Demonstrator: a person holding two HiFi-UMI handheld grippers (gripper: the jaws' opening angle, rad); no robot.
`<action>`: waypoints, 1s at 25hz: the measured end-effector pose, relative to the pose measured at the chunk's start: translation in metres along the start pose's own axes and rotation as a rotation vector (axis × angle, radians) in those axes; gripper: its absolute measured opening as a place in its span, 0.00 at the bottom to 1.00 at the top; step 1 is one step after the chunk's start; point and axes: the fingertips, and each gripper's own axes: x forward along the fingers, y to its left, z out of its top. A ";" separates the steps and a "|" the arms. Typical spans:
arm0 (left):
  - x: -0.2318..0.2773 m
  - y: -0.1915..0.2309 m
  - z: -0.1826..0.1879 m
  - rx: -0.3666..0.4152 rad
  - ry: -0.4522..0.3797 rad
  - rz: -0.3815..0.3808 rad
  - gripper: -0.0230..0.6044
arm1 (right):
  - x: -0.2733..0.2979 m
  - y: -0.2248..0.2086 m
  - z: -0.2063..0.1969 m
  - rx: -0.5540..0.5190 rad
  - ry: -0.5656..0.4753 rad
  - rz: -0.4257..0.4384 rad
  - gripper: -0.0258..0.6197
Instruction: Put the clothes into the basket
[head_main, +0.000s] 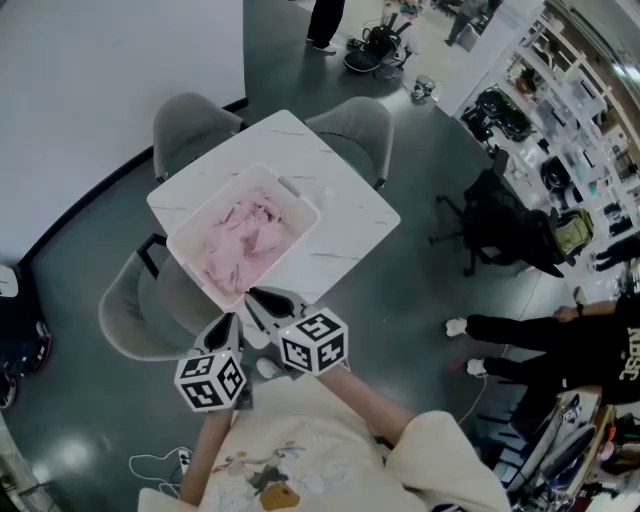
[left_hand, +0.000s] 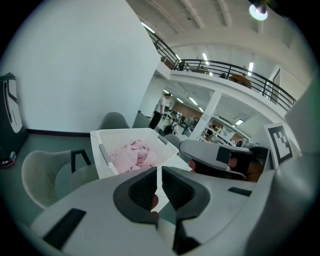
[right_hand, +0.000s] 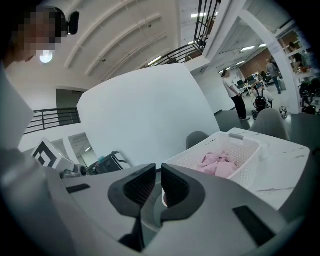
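Both your tongs are pressed together and hold nothing, with the left tongs (left_hand: 159, 175) and right tongs (right_hand: 158, 174) side by side just short of the tabletop (head_main: 345, 215). The pink clothes (head_main: 245, 238) lie inside the white basket (head_main: 188, 240), which sits at the near edge, so the task looks done. A careless forward swing could knock the basket off toward the chair (head_main: 128, 322).

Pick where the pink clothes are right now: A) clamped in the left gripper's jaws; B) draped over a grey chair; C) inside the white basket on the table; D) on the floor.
C: the pink clothes lie heaped inside the white basket, which stands on the table.
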 end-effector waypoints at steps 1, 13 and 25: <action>0.001 -0.001 0.001 0.002 0.000 -0.004 0.10 | -0.001 0.001 0.000 -0.002 -0.001 -0.001 0.10; 0.001 -0.006 0.003 0.003 -0.015 -0.021 0.10 | -0.006 0.002 0.001 -0.058 0.001 -0.016 0.10; 0.006 -0.006 0.000 0.003 -0.006 -0.015 0.10 | -0.007 -0.005 0.000 -0.047 0.003 -0.022 0.10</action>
